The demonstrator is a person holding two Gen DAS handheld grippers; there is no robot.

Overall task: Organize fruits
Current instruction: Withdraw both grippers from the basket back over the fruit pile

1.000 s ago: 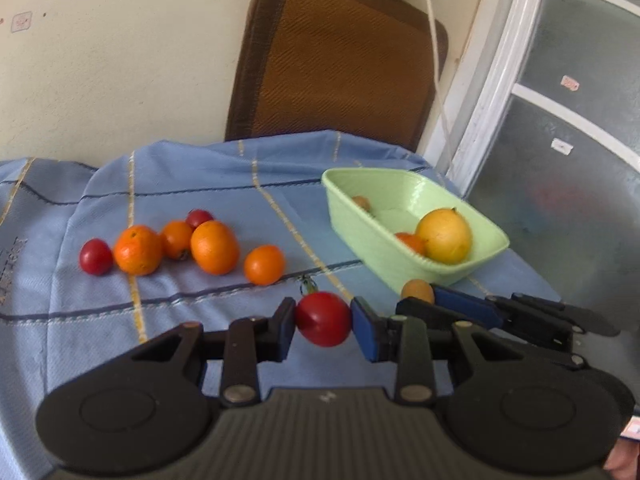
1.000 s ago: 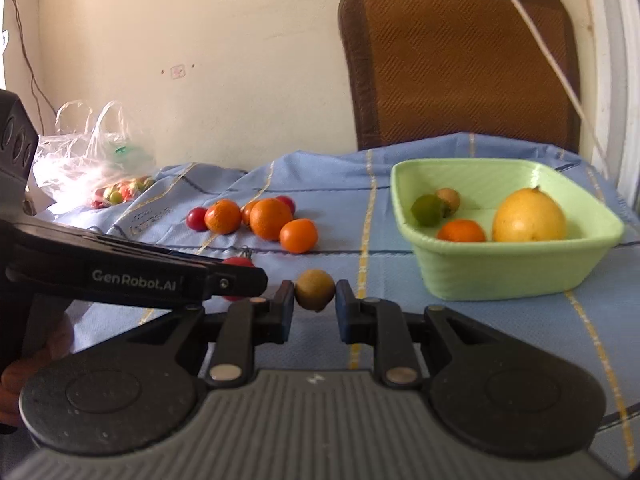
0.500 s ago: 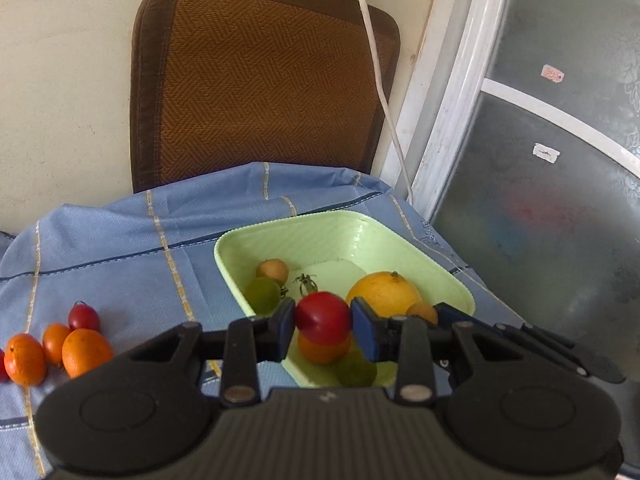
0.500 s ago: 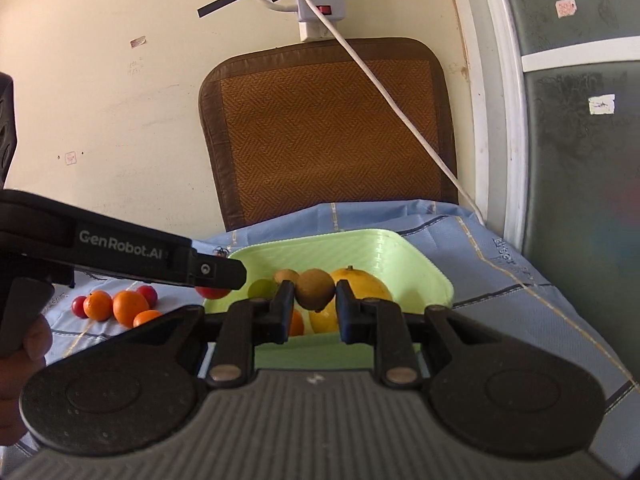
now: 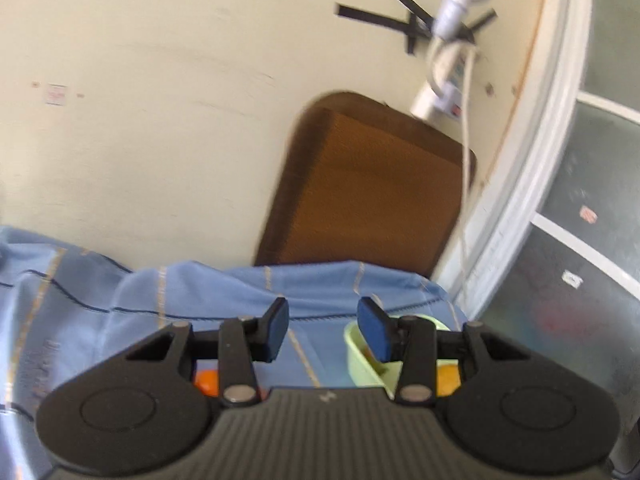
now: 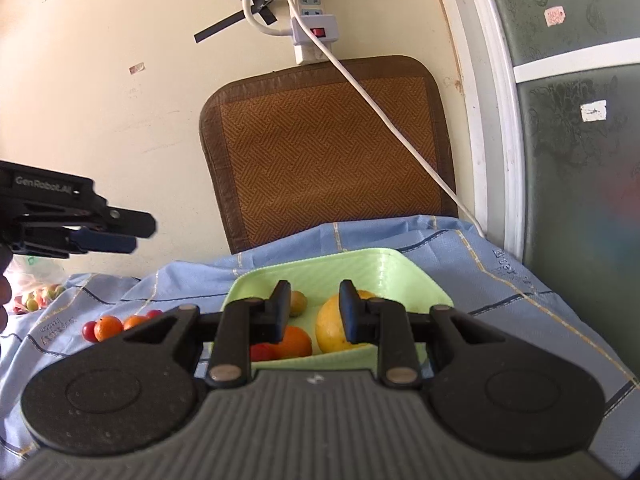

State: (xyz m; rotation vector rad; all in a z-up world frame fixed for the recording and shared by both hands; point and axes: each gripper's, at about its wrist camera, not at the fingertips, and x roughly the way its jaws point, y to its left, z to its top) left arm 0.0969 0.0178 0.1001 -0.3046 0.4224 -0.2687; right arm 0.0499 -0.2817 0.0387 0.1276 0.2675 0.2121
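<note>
Right wrist view shows the right gripper point(image 6: 313, 312) spread empty above a green basin point(image 6: 404, 270) holding a red tomato point(image 6: 262, 352), while the left gripper point(image 5: 323, 328) also gapes empty.

The desk was covered by a blue cloth point(image 6: 472, 264) with yellow and dark stripes. On the cloth sat a pale green tray point(image 6: 404, 270), and to its left lay a small cluster of oranges point(image 6: 109, 327) and red tomatoes point(image 6: 89, 330), close together.
</note>
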